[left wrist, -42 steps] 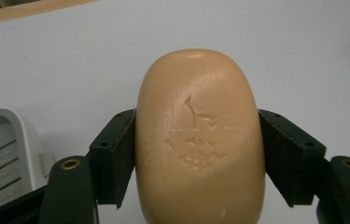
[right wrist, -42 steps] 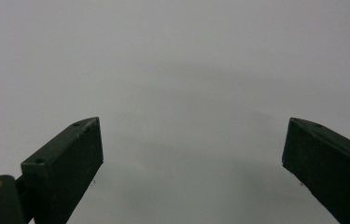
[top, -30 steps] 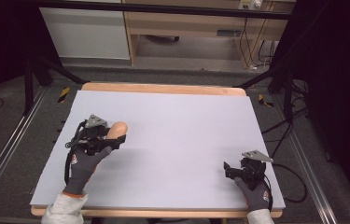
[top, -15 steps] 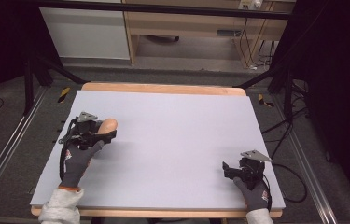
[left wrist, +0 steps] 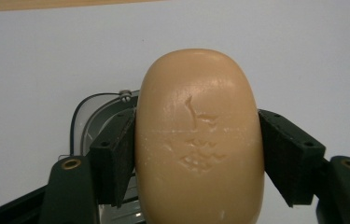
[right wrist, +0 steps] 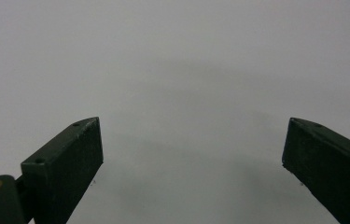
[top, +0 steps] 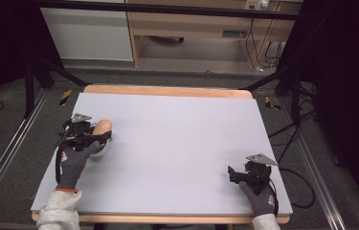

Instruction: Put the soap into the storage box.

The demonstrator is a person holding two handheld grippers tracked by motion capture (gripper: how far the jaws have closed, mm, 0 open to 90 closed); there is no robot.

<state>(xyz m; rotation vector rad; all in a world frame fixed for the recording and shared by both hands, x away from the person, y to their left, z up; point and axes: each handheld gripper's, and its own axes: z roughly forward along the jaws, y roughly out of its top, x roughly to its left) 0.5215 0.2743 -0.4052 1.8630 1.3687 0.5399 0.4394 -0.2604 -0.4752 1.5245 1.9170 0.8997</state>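
soap bar (left wrist: 199, 140) in left claw (top: 101, 138), table (top: 177, 129) left | right claw (top: 233, 174) near-right

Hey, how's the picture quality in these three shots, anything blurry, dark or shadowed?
High view: the table is evenly lit, the surroundings are dark, and the image is soft. Left gripper view: the soap is sharp enough to show its embossed marks, with no glare. Right gripper view: the two jaws are slightly soft, and a faint shadow lies on the grey surface between them.

Lab — black curtains (top: 354, 72), floor cables (top: 282, 134)
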